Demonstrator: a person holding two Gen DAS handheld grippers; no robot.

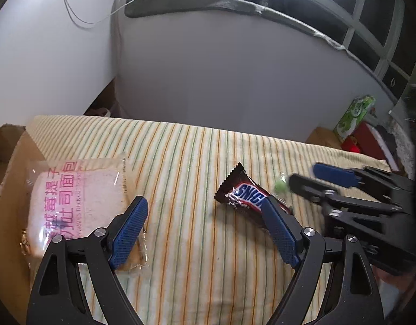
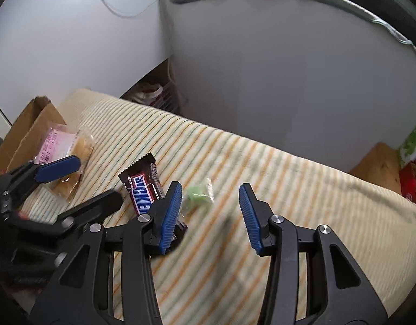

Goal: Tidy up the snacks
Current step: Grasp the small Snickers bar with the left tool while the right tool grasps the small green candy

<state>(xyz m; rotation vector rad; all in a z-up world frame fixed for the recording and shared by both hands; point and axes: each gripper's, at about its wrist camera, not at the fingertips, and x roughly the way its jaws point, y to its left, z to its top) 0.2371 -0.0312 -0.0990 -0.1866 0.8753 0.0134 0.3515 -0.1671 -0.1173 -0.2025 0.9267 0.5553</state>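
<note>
On the striped cloth, my left tongs gape empty with the Snickers bar by their right finger and the bread packet under their left, while my right tongs gape empty around the green candy.

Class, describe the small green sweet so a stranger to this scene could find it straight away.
Start at the striped cloth covering the surface. Near its middle lies a brown chocolate bar; the green sweet sits just beside it, toward the right hand-held gripper. It is the smallest snack, pale green in clear wrapping.
</note>
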